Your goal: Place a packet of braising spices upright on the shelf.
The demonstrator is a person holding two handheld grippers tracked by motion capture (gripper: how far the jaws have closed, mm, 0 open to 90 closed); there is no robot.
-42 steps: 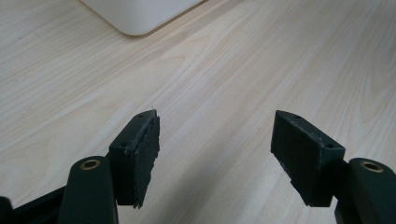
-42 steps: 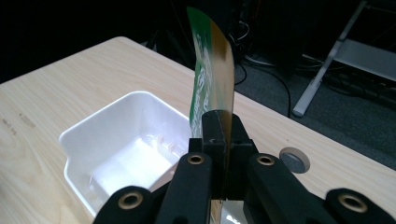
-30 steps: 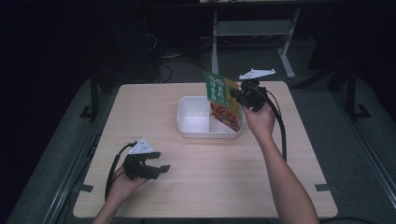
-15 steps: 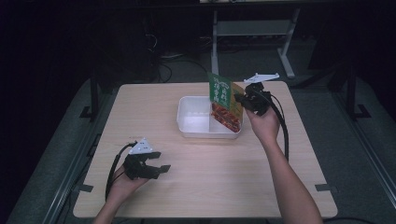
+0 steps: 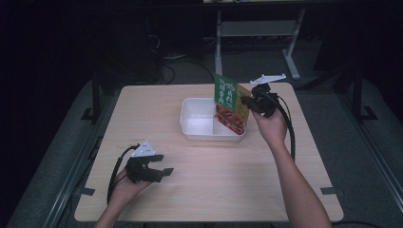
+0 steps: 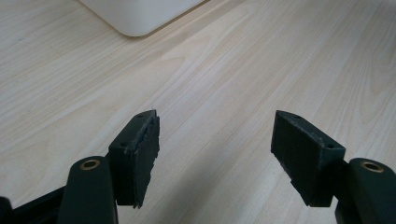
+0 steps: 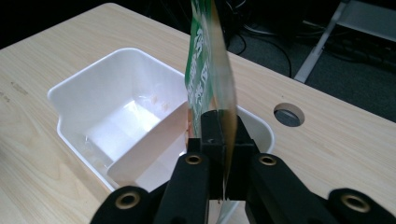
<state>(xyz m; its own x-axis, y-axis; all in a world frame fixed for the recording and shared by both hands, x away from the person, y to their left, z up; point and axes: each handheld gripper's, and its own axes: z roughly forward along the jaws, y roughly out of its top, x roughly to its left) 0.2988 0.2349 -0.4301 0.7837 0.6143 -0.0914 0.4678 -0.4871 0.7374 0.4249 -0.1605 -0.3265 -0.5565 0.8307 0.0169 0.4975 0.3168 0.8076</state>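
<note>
Green snack packet point(image 5: 230, 103) clamped upright in right hand-held gripper point(image 5: 247, 100), over white bin point(image 5: 195, 124).

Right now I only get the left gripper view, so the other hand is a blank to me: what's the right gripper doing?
Observer: The right gripper has its jaws shut on a packet.
Operator: Where's the packet?
Observer: Held upright, with its lower end at the tub, on the side nearer that gripper.
Operator: How is the tub laid out?
Observer: A divider splits it in two.
</note>
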